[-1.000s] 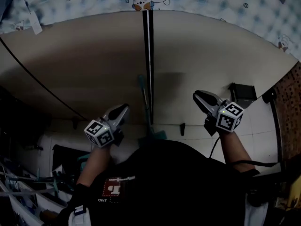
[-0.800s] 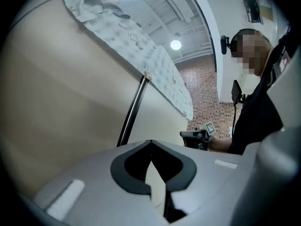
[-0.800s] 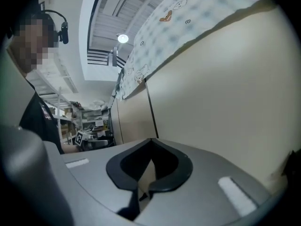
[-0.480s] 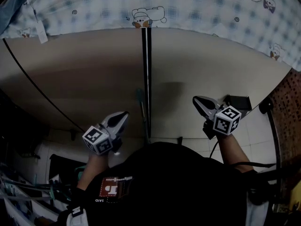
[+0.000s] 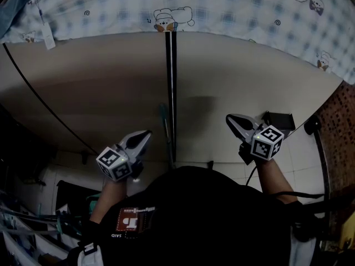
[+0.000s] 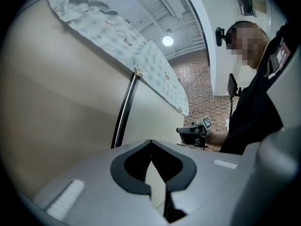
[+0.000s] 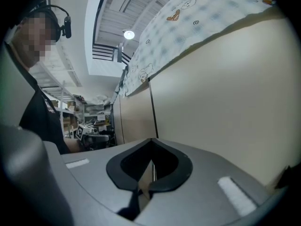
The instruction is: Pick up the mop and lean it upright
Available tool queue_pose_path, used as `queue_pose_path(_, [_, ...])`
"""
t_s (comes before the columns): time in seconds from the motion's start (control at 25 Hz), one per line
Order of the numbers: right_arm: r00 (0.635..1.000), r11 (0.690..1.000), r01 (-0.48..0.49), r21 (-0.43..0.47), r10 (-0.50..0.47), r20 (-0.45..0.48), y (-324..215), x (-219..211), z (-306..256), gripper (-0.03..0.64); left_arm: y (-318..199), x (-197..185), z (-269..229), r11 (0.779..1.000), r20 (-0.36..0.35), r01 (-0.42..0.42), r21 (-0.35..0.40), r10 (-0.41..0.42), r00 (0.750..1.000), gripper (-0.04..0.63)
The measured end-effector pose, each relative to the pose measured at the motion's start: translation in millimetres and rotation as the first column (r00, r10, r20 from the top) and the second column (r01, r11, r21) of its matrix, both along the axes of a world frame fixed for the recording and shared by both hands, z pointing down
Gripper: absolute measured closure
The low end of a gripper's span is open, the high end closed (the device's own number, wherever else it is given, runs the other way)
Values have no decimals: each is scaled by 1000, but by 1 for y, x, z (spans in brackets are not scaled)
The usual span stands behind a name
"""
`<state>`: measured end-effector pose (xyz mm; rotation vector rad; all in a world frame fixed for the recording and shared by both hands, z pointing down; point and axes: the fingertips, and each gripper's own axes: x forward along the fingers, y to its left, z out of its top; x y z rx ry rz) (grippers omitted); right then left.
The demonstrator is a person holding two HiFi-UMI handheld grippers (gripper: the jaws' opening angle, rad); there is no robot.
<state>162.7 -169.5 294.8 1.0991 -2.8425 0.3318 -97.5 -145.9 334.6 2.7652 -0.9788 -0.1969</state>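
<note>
In the head view the mop shows as a thin teal pole (image 5: 165, 131) standing upright against the beige wall (image 5: 100, 87), just left of a black vertical strip (image 5: 171, 87). Its lower end is hidden behind the person's dark shirt. My left gripper (image 5: 146, 134) hangs to the left of the pole, shut and empty. Apart on the other side, my right gripper (image 5: 229, 118) is also shut with nothing in it. The left gripper view has shut jaws (image 6: 150, 144) facing the wall and strip (image 6: 123, 113). The right gripper view shows shut jaws (image 7: 151, 143) as well.
A cartoon-print cloth (image 5: 222, 4) hangs along the top of the wall. A black box (image 5: 280, 119) sits at the wall's foot on the right, next to a brick-patterned surface (image 5: 339, 137). Cluttered racks (image 5: 28, 226) fill the lower left. A thin black cable (image 5: 39, 87) crosses the wall.
The head view has tilted, so more of the cloth shows and the mop's teal base has slipped behind the person's body. Both grippers stay beside the pole, the left slightly lower.
</note>
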Motion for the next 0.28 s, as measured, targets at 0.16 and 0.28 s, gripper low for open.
queue_pose_path(0.16, [1000,1000,1,-1,-1,5,6,2,2,604,7,4,2,1000,9,-10,-8,10,1000,594])
queue_pose_path(0.28, [1000,1000,6,-5,-6,4,11,2,6,604,11,4,6,1000,11,-5,-16,6,1000,594])
